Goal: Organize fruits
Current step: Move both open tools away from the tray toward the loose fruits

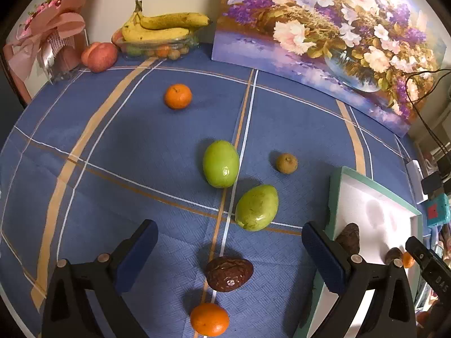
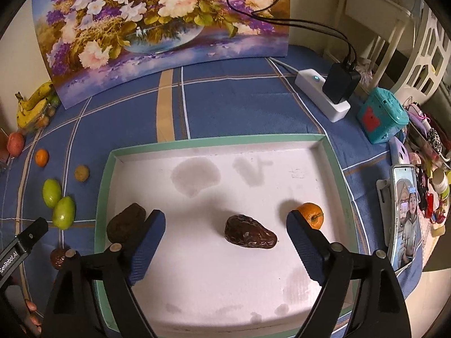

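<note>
— What's laid out in front of you, biggest first?

— The blue checked tablecloth (image 1: 126,146) covers the whole table, and a flower painting (image 2: 157,28) leans against the wall at the back. Next comes the shallow green-rimmed box (image 2: 220,139) with its white floor (stained in patches), lying on the cloth to the right of the loose fruit.

— And your claws?

— My left gripper (image 1: 228,259) stands wide open over the cloth with nothing gripped; a wrinkled brown date (image 1: 229,273) lies on the cloth between its fingers, apart from both pads. My right gripper (image 2: 225,242) hangs over the box, jaws also well apart and empty, with a second date (image 2: 249,232) lying on the white floor between them, touched by neither.

— The rest of the fruit?

— A banana bunch (image 1: 163,26) sits on a clear tub at the far edge, a peach (image 1: 99,57) just beside it. Two green fruits (image 1: 221,164) (image 1: 256,208) lie near each other mid-cloth. One tangerine (image 1: 178,96) lies farther back, another (image 1: 209,318) near me below the date. In the box, a third date (image 2: 125,222) lies by the left wall and a small tangerine (image 2: 311,215) towards the right. Smallest, a brownish round fruit (image 1: 286,163) on the cloth near the box.
</note>
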The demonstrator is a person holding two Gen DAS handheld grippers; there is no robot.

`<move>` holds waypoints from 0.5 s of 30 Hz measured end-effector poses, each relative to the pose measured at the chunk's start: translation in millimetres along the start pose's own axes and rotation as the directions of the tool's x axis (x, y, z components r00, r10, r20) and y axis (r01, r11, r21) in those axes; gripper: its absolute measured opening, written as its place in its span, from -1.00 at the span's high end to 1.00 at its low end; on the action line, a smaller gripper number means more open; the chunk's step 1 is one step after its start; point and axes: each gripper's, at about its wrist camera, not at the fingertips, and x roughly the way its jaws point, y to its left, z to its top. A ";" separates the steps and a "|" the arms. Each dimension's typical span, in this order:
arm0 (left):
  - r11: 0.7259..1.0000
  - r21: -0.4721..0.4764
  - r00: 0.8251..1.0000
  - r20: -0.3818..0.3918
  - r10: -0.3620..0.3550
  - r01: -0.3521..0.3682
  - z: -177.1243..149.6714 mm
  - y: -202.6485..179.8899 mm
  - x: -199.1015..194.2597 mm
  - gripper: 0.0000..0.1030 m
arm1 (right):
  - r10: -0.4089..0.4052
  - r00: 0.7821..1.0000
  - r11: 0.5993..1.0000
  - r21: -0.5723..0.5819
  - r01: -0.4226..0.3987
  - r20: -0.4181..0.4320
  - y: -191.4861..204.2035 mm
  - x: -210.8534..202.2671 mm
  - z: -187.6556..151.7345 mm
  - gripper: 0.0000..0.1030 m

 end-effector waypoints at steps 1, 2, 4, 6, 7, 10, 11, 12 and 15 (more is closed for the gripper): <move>1.000 0.002 1.000 0.002 -0.002 0.002 0.0 -0.1 -1.6 -1.00 | 0.000 1.000 1.000 -0.001 0.000 0.005 1.1 -1.2 0.1 -0.85; 1.000 0.003 1.000 0.003 -0.004 0.004 0.1 0.0 -2.6 -1.00 | 0.000 1.000 1.000 -0.004 0.000 0.012 2.5 -2.6 0.2 -0.86; 1.000 0.003 1.000 0.003 -0.007 0.007 0.0 0.7 -4.7 -1.00 | 0.004 1.000 1.000 -0.014 -0.004 0.027 6.0 -6.1 -0.1 -0.86; 1.000 0.004 1.000 0.004 -0.011 0.011 0.1 1.9 -7.2 -1.00 | 0.009 0.999 1.000 -0.020 -0.009 0.038 9.7 -9.2 -0.9 -0.86; 1.000 0.004 1.000 0.006 -0.014 0.014 0.4 2.4 -8.6 -1.00 | 0.012 0.999 1.000 -0.023 -0.011 0.044 11.6 -11.1 -1.3 -0.86; 0.999 0.005 0.999 0.015 -0.032 0.032 0.9 4.2 -14.5 -1.00 | 0.019 0.998 1.000 -0.025 -0.017 0.063 17.0 -16.6 -2.9 -0.86; 0.999 0.006 0.999 0.021 -0.042 0.041 1.2 4.9 -17.2 -1.00 | 0.025 0.997 0.999 -0.023 -0.023 0.071 18.2 -18.4 -3.3 -0.86; 0.999 0.007 0.999 0.025 -0.048 0.048 1.5 5.3 -19.0 -1.00 | 0.033 0.996 0.999 -0.021 -0.032 0.081 19.9 -20.3 -4.0 -0.86; 0.998 0.002 0.997 0.036 -0.067 0.067 2.8 9.1 -25.2 -1.00 | 0.045 0.994 0.999 -0.021 -0.043 0.095 26.2 -24.5 -6.6 -0.86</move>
